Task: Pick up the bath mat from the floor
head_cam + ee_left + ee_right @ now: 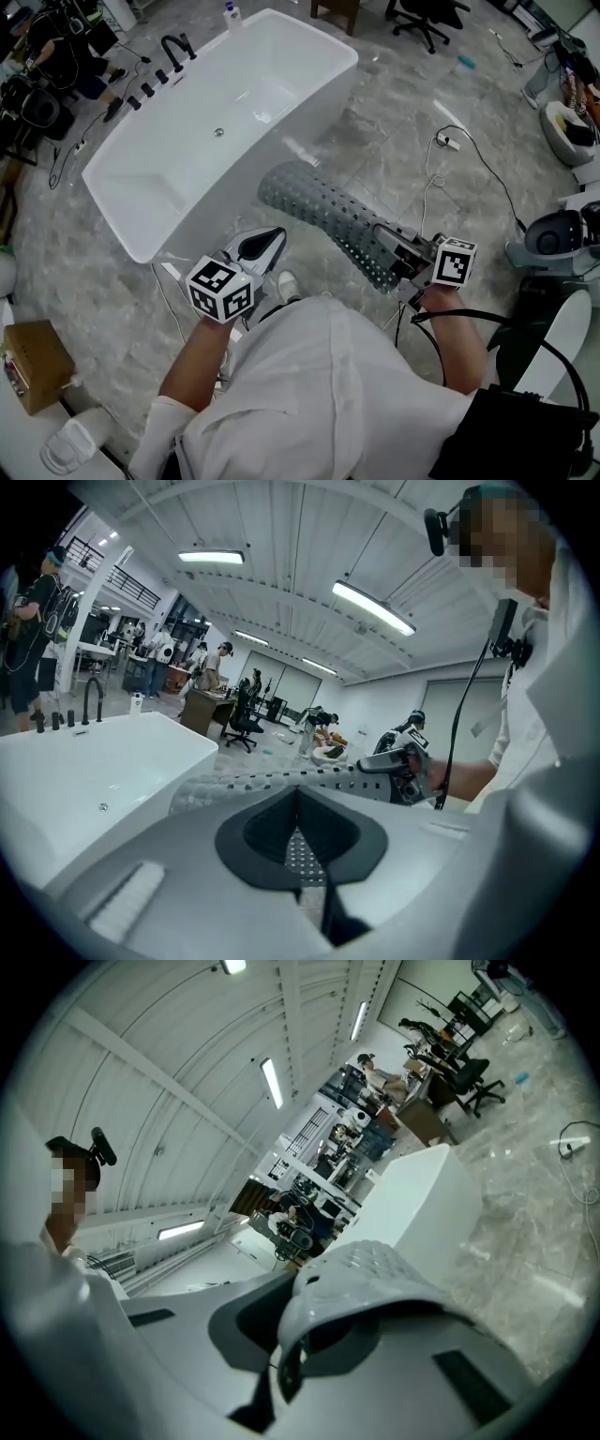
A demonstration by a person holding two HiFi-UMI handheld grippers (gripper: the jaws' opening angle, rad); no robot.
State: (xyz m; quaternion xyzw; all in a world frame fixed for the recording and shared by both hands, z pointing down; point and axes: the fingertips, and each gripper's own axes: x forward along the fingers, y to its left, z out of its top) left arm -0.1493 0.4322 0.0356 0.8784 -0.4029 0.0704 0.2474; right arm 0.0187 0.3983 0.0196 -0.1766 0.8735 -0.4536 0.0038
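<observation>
The grey perforated bath mat [323, 211] hangs curled above the marble floor, beside the tub. My right gripper [398, 255] is shut on the mat's near end; in the right gripper view the mat [375, 1274] arches up out of the closed jaws [289, 1358]. My left gripper [267, 246] sits lower left of the mat, apart from it, its jaws together with nothing held. From the left gripper view the mat [272, 782] stretches across ahead of that gripper [300, 855], with the right gripper [403, 766] at its far end.
A white freestanding bathtub [141, 234] with a black faucet [174, 47] stands at the left. A white cable [487, 169] trails over the floor at the right. A cardboard box [33, 366] sits lower left, an office chair [427, 19] at the top, and white fixtures [567, 127] at the right edge.
</observation>
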